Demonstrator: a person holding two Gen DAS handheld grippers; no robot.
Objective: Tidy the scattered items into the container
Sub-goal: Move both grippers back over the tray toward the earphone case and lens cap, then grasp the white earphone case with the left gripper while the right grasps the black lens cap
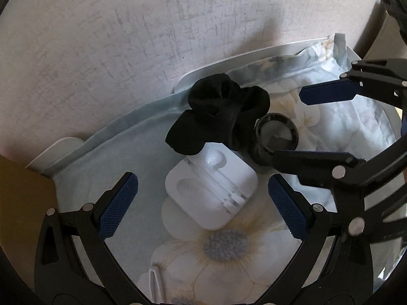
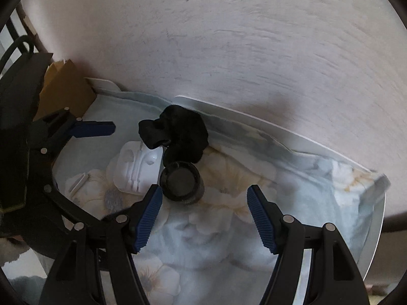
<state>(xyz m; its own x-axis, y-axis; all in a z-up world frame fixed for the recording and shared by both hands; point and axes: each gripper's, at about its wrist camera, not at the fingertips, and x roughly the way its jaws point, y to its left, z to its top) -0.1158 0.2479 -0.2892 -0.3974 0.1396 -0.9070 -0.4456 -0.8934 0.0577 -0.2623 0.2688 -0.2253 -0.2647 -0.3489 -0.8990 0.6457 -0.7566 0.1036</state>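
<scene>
A white tray-like container lined with a pale floral cloth stands against the wall. In it lie a black bunched sock, a black round jar and a white plastic earphone case. My left gripper is open and empty, its fingers either side of the white case, above it. My right gripper is open and empty, just right of the jar. The sock and case show beyond it.
A brown cardboard piece stands at the container's left end. The textured wall is right behind the container. A small white flat item lies on the cloth near the left. The container's rim curves round on the right.
</scene>
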